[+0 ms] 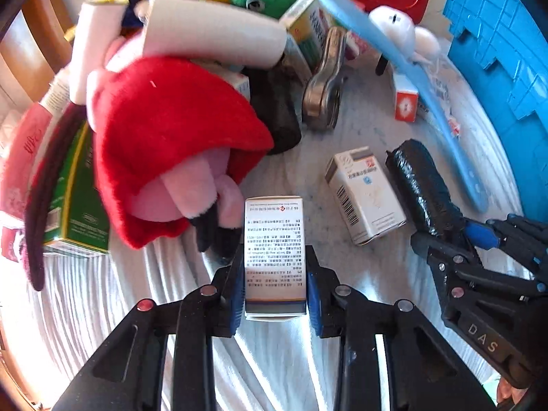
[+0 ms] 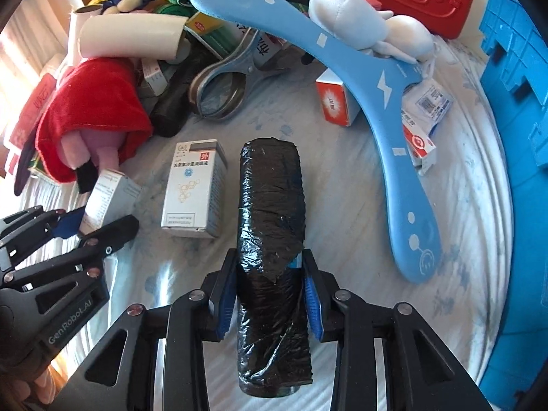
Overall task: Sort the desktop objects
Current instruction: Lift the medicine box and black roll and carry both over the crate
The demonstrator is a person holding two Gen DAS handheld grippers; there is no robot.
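two grips on: left gripper point(image 1: 275, 286) has its blue pads pressed on both sides of a white medicine box point(image 1: 275, 257), box sticking out far beyond the fingertips, near the pink plush in red point(image 1: 171, 157). right gripper point(image 2: 270, 294) is clamped narrow on a black bag roll point(image 2: 272, 239), roll running lengthwise between the fingers and past both ends. second white carton point(image 2: 193, 188) lies on the table between the two grippers, just left of the roll. right view alone shows the whole blue boomerang point(image 2: 370, 96) with the white plush point(image 2: 370, 24) on it, far right; left view alone shows the printed text panel on the held box.
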